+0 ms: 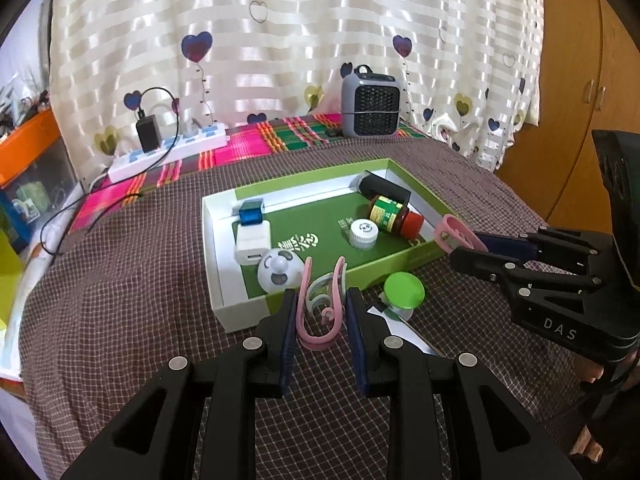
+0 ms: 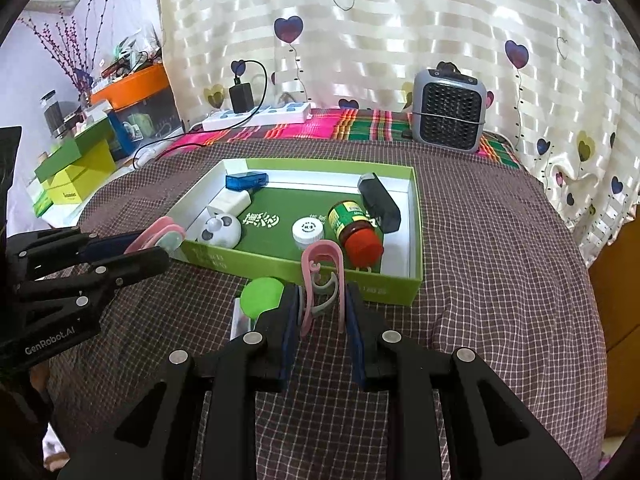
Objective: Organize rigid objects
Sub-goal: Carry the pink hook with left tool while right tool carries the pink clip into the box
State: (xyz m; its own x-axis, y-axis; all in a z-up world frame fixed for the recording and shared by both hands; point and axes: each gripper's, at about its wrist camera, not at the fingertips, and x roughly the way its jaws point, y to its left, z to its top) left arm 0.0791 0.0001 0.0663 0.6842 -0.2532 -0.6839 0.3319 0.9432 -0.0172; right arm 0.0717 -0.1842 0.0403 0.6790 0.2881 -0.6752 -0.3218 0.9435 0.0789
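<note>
- Pink clips are what I hold on both sides: my left gripper (image 1: 322,312) has its jaws nearly closed on one pink clip (image 1: 322,304), pads pressing its two long sides, and it hangs clear above the checked cloth (image 1: 120,280).
- My right gripper (image 2: 322,306) is closed just as tightly on a second pink clip (image 2: 322,280), whose rounded end points away from me, toward the box.
- Each gripper shows in the other's camera, with the pink loop sticking out past the black fingertips, close to the near edge of the box.
- Just beyond my jaws, on the cloth outside the box, sits a green-topped round piece (image 2: 262,294) on a white base, beside a bit of white paper.
- Next comes the open green box (image 2: 416,240), lying flat on the cloth.
- Inside it, nearest me, are a white panda-faced round item (image 2: 222,230), a small white cap (image 2: 307,232) and a red-lidded jar (image 2: 352,228) on its side.
- Deeper in lie a white charger block (image 2: 232,202), a blue case (image 2: 246,180) and a dark grey case (image 2: 380,200) leaning in the far corner.
- Farther back, on striped fabric, are a white power strip (image 2: 260,116) with a black adapter plugged in and a small grey heater (image 2: 450,112).
- A heart-patterned curtain (image 2: 400,20) closes the background.
</note>
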